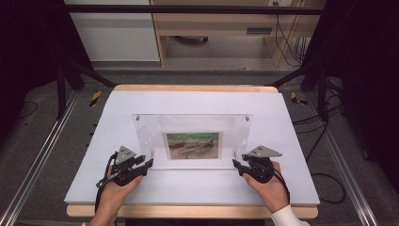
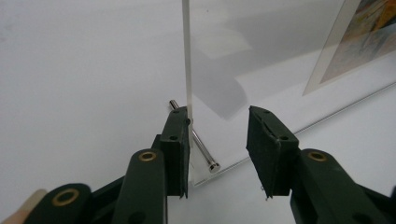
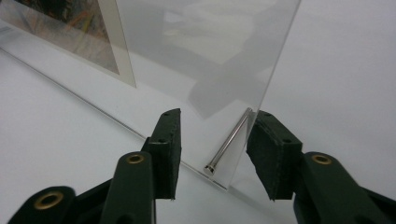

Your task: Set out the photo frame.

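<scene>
Mid-table on white mat [image 1: 282,188], clear acrylic photo frame [image 1: 193,123] stands tilted, print [image 1: 193,145] inside. Left gripper [image 1: 149,161] at near-left corner, right gripper [image 1: 236,164] at near-right. Both claws parted, straddling frame edge and metal standoff pin [image 2: 201,147], not squeezing. Looks like frame's already set down; only backing off left, I'd guess.

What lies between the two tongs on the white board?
The clear acrylic frame with its small picture spans the stretch from the left tongs to the right tongs, seen in the high view.
</scene>
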`<action>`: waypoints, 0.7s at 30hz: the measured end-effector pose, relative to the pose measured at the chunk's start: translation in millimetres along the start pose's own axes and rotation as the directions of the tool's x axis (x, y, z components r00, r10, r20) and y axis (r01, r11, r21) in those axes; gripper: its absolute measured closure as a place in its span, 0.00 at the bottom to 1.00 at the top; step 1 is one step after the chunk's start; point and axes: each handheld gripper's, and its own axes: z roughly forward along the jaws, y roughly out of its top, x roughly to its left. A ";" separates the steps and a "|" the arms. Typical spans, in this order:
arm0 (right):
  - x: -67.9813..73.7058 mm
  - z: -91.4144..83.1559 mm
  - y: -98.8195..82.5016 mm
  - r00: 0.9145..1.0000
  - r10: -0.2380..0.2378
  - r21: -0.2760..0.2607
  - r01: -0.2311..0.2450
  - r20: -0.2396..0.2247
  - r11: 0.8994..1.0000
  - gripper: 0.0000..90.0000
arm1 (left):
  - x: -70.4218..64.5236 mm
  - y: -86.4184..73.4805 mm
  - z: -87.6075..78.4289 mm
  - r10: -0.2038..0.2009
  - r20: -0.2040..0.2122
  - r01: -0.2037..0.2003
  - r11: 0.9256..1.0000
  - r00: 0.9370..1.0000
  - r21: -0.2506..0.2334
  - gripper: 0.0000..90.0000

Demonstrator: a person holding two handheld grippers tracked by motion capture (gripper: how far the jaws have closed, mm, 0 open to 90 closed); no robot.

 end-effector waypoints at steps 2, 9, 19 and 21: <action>1.9 0.5 0.7 1.000 -0.006 0.003 0.006 0.012 1.000 0.54 | -1.0 0.0 0.1 0.000 0.001 0.000 1.000 1.000 0.001 0.64; 1.9 -1.7 3.7 0.997 -0.049 -0.004 0.050 0.056 0.999 0.29 | -7.6 0.8 -1.4 0.019 -0.004 -0.019 1.000 1.000 0.007 0.47; -7.1 -21.4 2.2 0.992 -0.056 -0.072 0.064 0.111 0.995 0.16 | -9.6 2.5 -20.7 0.074 -0.029 -0.075 0.996 0.997 -0.041 0.16; -10.8 -25.6 1.0 0.991 -0.051 -0.084 0.062 0.120 0.995 0.14 | -5.5 1.9 -25.0 0.070 -0.039 -0.072 0.996 0.997 -0.053 0.13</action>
